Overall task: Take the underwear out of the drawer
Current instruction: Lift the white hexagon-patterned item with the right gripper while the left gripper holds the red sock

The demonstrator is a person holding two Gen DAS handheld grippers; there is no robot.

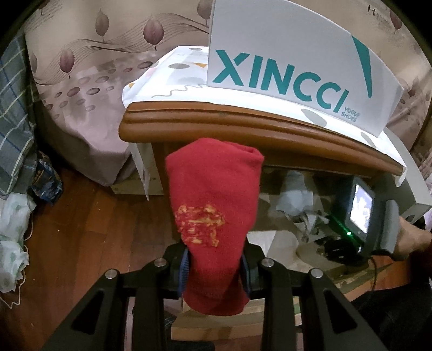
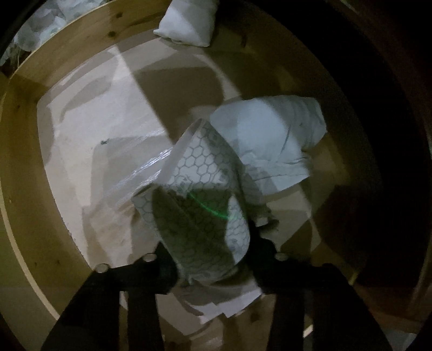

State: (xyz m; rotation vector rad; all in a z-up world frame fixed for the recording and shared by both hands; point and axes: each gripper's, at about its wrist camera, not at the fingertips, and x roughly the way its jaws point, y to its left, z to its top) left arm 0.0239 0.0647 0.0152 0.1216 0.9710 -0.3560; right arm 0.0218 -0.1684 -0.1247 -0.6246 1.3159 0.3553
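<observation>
While the left gripper (image 1: 214, 270) stands outside the drawer, its two black fingers (image 1: 178, 270) are closed narrow on a rolled red knitted garment with a worn yellow print (image 1: 213, 205), blue pads pressing either side of its lower part. That red roll juts forward from between the fingers, and its rounded far end shows in front of the brown moulded edge of the wooden cabinet top (image 1: 243, 127). On that top lies a white cloth with grey shapes (image 1: 172, 78), and at its right end stands a white shoe box lettered in teal (image 1: 291, 70).

Below the cabinet top's edge, to the right, the open wooden drawer (image 2: 24, 172) holds pale crumpled pieces. The right gripper (image 2: 213, 259) reaches down into it, a hand (image 1: 410, 237) around its grey handle beside a small lit screen (image 1: 360, 209).

From the right wrist, the fingers are drawn close around a rolled white garment with a grey honeycomb pattern (image 2: 199, 205), which sits between them and rises forward out of the grip, a thin green line of light across it. Just beyond it, touching its far side, lies a folded pale blue-white garment (image 2: 272, 140) toward the drawer's right side. A small white folded piece (image 2: 186, 24) rests against the far wall. White lining paper (image 2: 102, 140) covers the drawer floor, bare toward the left wall.
</observation>
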